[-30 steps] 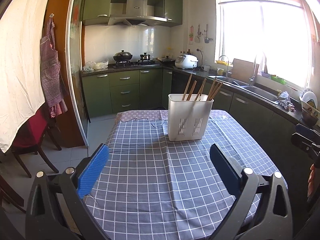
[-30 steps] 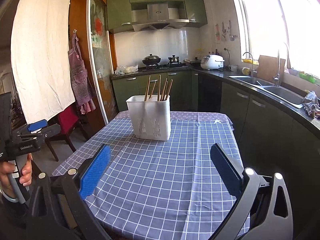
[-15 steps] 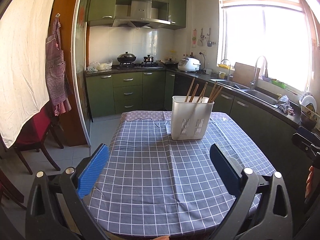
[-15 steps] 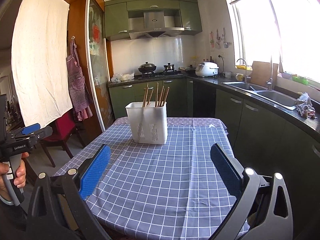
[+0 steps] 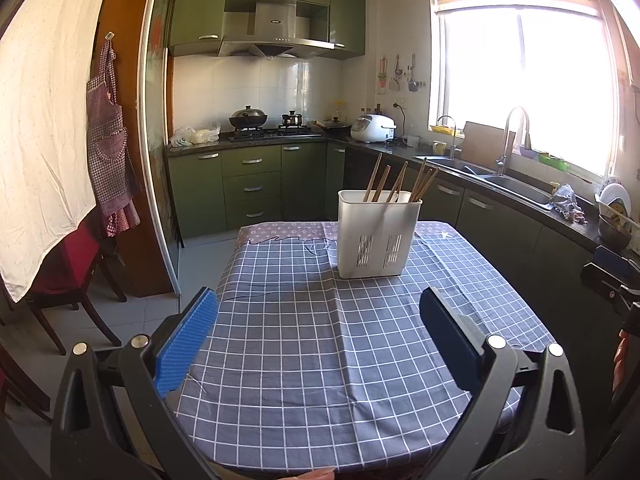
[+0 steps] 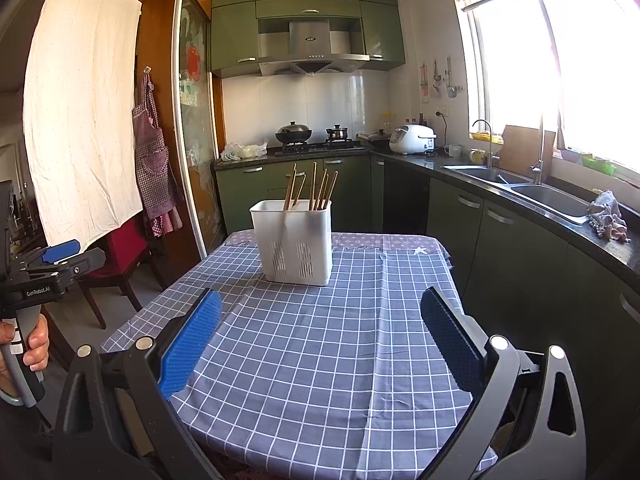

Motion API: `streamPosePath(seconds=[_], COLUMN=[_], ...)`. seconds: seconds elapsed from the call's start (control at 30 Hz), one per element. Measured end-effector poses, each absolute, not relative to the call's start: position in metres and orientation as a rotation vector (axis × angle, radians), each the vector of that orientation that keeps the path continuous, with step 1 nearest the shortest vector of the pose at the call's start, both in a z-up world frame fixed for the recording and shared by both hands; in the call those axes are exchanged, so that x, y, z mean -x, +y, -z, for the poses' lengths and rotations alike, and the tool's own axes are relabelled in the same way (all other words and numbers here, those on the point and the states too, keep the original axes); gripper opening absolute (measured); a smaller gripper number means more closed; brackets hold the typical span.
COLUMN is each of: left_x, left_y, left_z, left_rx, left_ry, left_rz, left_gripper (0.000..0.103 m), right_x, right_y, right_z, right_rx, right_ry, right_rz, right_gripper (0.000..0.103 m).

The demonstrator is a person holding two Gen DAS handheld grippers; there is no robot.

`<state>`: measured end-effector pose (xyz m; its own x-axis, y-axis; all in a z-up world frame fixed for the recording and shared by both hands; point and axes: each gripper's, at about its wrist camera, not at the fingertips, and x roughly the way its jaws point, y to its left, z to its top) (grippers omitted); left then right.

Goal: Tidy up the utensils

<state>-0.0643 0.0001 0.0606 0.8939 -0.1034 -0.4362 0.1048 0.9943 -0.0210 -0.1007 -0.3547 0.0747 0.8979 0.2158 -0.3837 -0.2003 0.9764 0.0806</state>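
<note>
I hold my left gripper (image 5: 318, 336) and my right gripper (image 6: 320, 338) low over the near end of the table (image 5: 280, 360), both with their jaws spread wide and nothing between the pads. The white utensil holder (image 5: 378, 236) stands upright toward the far end of the checked cloth, well apart from both grippers, and the wooden chopsticks (image 5: 396, 180) lean inside it, their tops fanned out above the rim. From the right side I see the same holder (image 6: 294, 240) and chopsticks (image 6: 314, 184), and no loose utensil lies anywhere on the cloth that I can see. My reading is that the sorting itself looks done, or nearly so, with every stick I can find already in the holder; whether they sit in one compartment or two I cannot tell from here. If anything remains, it would call for reaching forward across the bare cloth to the holder, closing gently on a stick near its top, and lifting straight up so the light holder does not tip.
</note>
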Motion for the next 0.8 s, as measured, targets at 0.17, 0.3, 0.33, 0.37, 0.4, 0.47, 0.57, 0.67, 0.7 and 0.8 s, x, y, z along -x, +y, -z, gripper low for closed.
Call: streamPosePath(seconds=[0.17,0.3,0.33,0.37,0.4,0.47,0.57,0.67,0.7,0.8], left_x=[0.0645,0.0644,0.0645,0.0643,0.0642,0.0639,0.0633,0.0625,0.0624,0.0623], left_y=[0.0012,0.0017,0.0017,0.0018,0.0018,0.0011,0.0007,0.0006,-0.0001,-0.0011], left_z=[-0.0596,-0.0595,-0.0595,-0.0593,-0.0593,-0.0591,-0.0594,-0.0595,-0.0590,-0.0590], left_rx=[-0.004,-0.005,-0.005,-0.004,-0.004,-0.002,-0.003,-0.006,-0.007,-0.012], left_ry=[0.450,0.446,0.446,0.445,0.446,0.448,0.448,0.448,0.447,0.446], left_rz=[0.105,0.104,0.105,0.106,0.107,0.110,0.109,0.106,0.106,0.108], left_gripper=[0.096,0.096,0.096,0.096,0.096,0.096,0.096,0.096,0.096,0.096], right_x=[0.1005,0.1002,0.1002,0.1000,0.0994,0.0981,0.0970,0.0964,0.0961,0.0957], right_y=[-0.3533,-0.3506,-0.3502,-0.3498,-0.3494,-0.3490,-0.3477,-0.3463,-0.3462,-0.3466], right_z=[-0.0750,-0.0743,-0.0741,-0.0733,-0.0732,-0.0720,-0.0712,-0.0703,-0.0701,-0.0690], right_rx=[-0.033,-0.027,-0.025,-0.024,-0.024,-0.022,-0.021,-0.018,-0.019,-0.019], right_ry=[0.404,0.405,0.406,0.406,0.407,0.411,0.414,0.417,0.418,0.421], right_rz=[-0.217,-0.219,-0.220,-0.220,-0.221,-0.220,-0.221,-0.223,-0.223,-0.224], right_gripper=[0.098,0.098,0.098,0.098,0.098,0.098,0.098,0.098,0.098,0.098])
